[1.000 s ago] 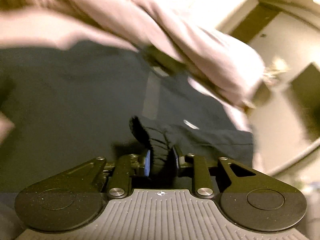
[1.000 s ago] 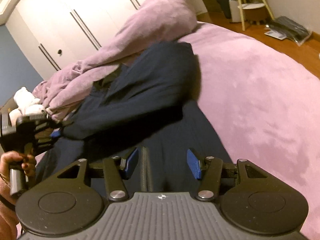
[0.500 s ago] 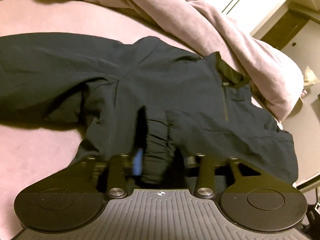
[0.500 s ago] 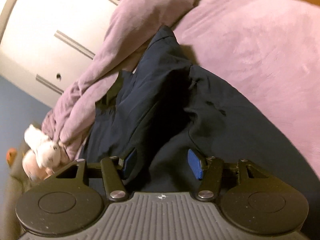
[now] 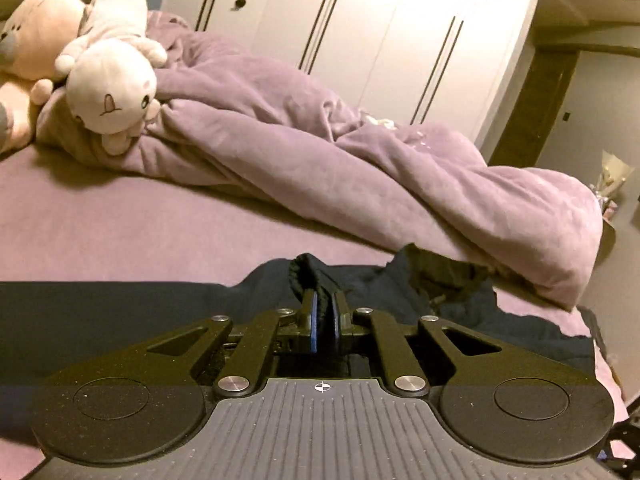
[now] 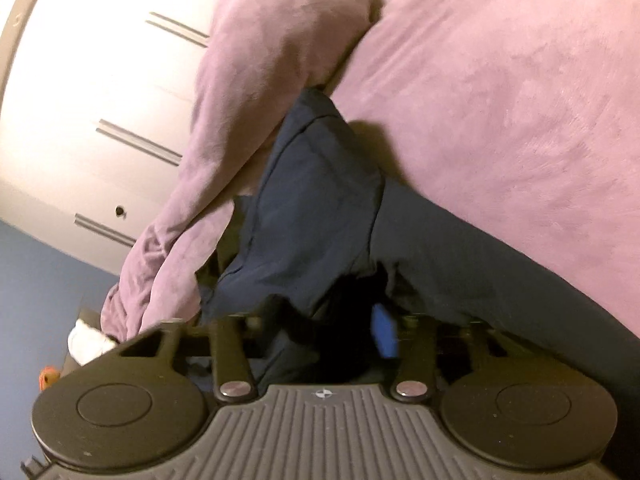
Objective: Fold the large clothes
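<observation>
A dark navy jacket (image 5: 120, 312) lies spread on the purple bed (image 5: 120, 232). My left gripper (image 5: 324, 308) is shut on the jacket's ribbed cuff (image 5: 304, 270), low over the cloth. In the right wrist view the jacket (image 6: 320, 200) lies in folds with one part raised. My right gripper (image 6: 320, 328) is open, its jaws down in the navy cloth; the right blue pad (image 6: 384, 332) shows and the left one is hidden by fabric.
A rumpled purple blanket (image 5: 360, 160) lies along the far side of the bed, over the jacket's far edge. Plush toys (image 5: 108, 72) sit at the far left. White wardrobe doors (image 5: 380, 32) stand behind. The purple bed (image 6: 500, 100) stretches right of the jacket.
My left gripper has dropped low with the cuff and now looks across the bed. My right gripper has moved down into the jacket's folds.
</observation>
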Tool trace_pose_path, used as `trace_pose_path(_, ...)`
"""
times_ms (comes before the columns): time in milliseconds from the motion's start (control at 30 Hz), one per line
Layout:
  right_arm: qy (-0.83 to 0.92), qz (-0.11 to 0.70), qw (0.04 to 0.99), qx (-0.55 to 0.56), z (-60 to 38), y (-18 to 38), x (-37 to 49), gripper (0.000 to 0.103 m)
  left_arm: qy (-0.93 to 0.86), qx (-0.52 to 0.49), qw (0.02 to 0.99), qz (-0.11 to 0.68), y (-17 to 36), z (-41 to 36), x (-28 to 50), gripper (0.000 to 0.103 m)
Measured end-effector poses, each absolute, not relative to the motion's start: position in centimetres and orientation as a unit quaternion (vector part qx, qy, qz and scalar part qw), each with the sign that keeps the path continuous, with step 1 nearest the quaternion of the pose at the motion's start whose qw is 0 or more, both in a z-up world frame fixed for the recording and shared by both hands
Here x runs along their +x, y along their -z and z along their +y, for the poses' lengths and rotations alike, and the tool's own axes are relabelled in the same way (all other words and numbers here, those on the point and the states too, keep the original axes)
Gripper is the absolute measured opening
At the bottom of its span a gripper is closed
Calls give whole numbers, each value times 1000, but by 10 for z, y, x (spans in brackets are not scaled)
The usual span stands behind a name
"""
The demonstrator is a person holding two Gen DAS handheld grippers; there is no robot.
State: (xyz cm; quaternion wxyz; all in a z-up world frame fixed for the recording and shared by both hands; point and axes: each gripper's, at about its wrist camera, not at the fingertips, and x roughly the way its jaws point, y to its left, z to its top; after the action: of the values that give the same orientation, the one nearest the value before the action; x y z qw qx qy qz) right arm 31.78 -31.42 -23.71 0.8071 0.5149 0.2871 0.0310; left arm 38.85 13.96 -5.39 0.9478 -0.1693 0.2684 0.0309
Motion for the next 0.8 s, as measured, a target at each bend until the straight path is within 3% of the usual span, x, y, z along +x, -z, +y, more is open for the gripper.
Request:
trace_pose_path(67,-14,281,814,509,-320,238,321,18,-34,-164,947,274,61,135,393,9)
trace_pose_path(267,60,266,868,415,-338,235,311,12,-27,-96,943,318,104,94,409,6)
trace_pose_path(333,43,280,864,417,-340,237,307,17,-24,-79,939,333,115,87,412,7)
trace_pose_path(467,30,271,902,336,-335,205,276,35,-16,-128,932,338,120,107,399,22)
trace_pose_path(567,26,237,932,271,-322,182,260,35,0,-151,923,353,119,115,386,30)
trace_pose_path(667,13,257,942,214,-299,180,278,35,34,-170,908,382,122,108,376,40)
trace_pose_path(800,2,292,943,160,-268,189,307,35,61,-131,897,419,133,86,384,44)
